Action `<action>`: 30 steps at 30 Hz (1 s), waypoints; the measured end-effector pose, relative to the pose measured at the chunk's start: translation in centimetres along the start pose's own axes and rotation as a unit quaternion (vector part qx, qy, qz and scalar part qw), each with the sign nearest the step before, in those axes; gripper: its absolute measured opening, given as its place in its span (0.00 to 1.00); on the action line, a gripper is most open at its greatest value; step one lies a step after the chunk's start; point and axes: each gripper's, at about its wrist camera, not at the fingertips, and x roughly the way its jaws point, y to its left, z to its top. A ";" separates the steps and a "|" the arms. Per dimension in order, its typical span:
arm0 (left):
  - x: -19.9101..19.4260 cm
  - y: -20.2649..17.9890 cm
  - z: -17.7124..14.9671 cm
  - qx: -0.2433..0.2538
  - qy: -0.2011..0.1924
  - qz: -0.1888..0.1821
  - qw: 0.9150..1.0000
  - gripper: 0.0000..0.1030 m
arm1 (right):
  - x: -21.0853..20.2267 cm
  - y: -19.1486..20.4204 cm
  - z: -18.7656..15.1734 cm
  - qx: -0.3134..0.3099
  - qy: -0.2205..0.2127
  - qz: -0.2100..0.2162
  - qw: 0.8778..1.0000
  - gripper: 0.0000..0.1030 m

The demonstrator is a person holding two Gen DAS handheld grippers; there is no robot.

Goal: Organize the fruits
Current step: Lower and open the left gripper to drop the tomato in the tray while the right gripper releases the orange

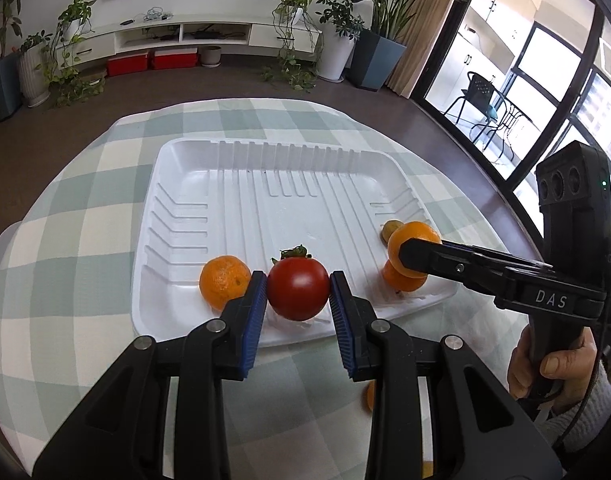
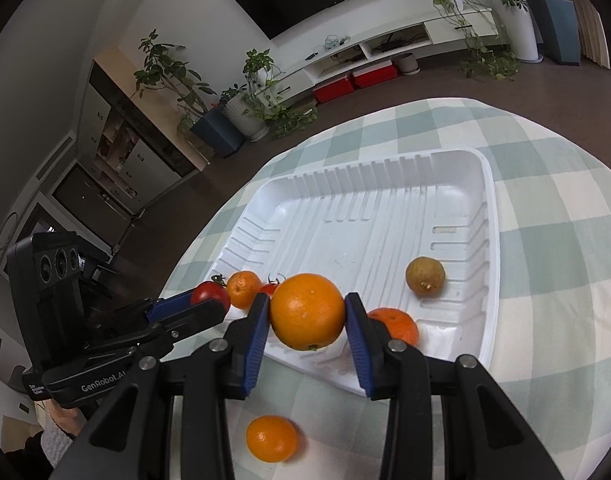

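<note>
Between the left claw's (image 1: 298, 294) blue pads sits a clamped tomato (image 1: 298, 289); the right claw (image 2: 307, 318) clamps an orange (image 2: 307, 311) over the white tray (image 2: 385, 216).

I count four oranges (image 2: 307, 311) (image 2: 243, 289) (image 2: 395, 324) (image 2: 271, 438), two tomatoes (image 2: 210, 295) (image 2: 270, 288), one brown longan (image 2: 424, 276), one white tray (image 2: 490, 240), two grippers (image 1: 296, 292) (image 2: 307, 320).

left gripper (image 1: 298, 294) clamped, right gripper (image 2: 307, 318) clamped
</note>
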 end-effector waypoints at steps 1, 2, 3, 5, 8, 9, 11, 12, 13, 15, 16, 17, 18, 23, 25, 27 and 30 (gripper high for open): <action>0.3 0.1 0.2 0.000 0.000 0.001 1.000 0.29 | 0.2 -0.1 0.2 -0.001 0.000 -0.001 1.000 0.40; 0.5 0.2 0.4 -0.001 0.001 0.002 1.000 0.29 | 0.4 -0.2 0.4 -0.001 0.001 -0.002 1.000 0.40; 0.9 0.4 0.7 -0.001 0.001 0.003 1.000 0.29 | 0.6 -0.2 0.6 -0.003 0.002 -0.003 1.000 0.40; 1.5 0.6 1.1 -0.001 0.003 0.002 1.000 0.29 | 0.9 -0.3 0.9 -0.004 0.003 -0.004 1.000 0.40; 2.1 0.5 1.9 0.003 0.004 0.006 1.000 0.29 | 1.4 -0.4 1.3 -0.007 0.004 -0.006 1.000 0.40; 2.3 0.6 2.1 0.004 0.004 0.007 1.000 0.29 | 1.6 -0.5 1.5 -0.008 0.005 -0.006 1.000 0.40; 2.8 0.7 2.6 0.004 0.004 0.008 1.000 0.29 | 1.9 -0.6 1.7 -0.009 0.006 -0.008 1.000 0.40; 3.1 0.8 2.9 0.004 0.005 0.009 1.000 0.29 | 2.0 -0.7 1.8 -0.009 0.006 -0.009 1.000 0.40; 3.3 0.9 3.1 0.004 0.006 0.010 1.000 0.29 | 2.2 -0.8 1.9 -0.009 0.007 -0.010 1.000 0.40; 3.9 1.1 3.4 0.004 0.008 0.013 1.000 0.29 | 2.4 -1.0 2.0 -0.009 0.008 -0.011 1.000 0.40; 4.1 1.2 3.5 0.004 0.009 0.014 1.000 0.29 | 2.5 -1.0 2.1 -0.009 0.008 -0.012 1.000 0.40; 4.3 1.3 3.6 0.004 0.010 0.016 1.000 0.29 | 2.7 -1.1 2.2 -0.009 0.009 -0.014 1.000 0.40; 4.6 1.5 3.8 0.003 0.011 0.017 1.000 0.29 | 2.8 -1.2 2.2 -0.010 0.009 -0.015 1.000 0.40; 5.7 1.9 4.1 0.002 0.016 0.019 1.000 0.29 | 3.5 -1.4 2.5 -0.013 0.012 -0.019 1.000 0.40; 6.2 2.0 4.2 0.002 0.018 0.019 1.000 0.29 | 3.7 -1.4 2.5 -0.017 0.013 -0.021 1.000 0.40; 6.5 2.1 4.2 0.001 0.020 0.021 1.000 0.29 | 3.9 -1.4 2.6 -0.018 0.014 -0.023 0.999 0.40; 7.0 2.2 4.2 0.002 0.023 0.023 0.999 0.29 | 4.1 -1.5 2.6 -0.019 0.014 -0.025 0.999 0.40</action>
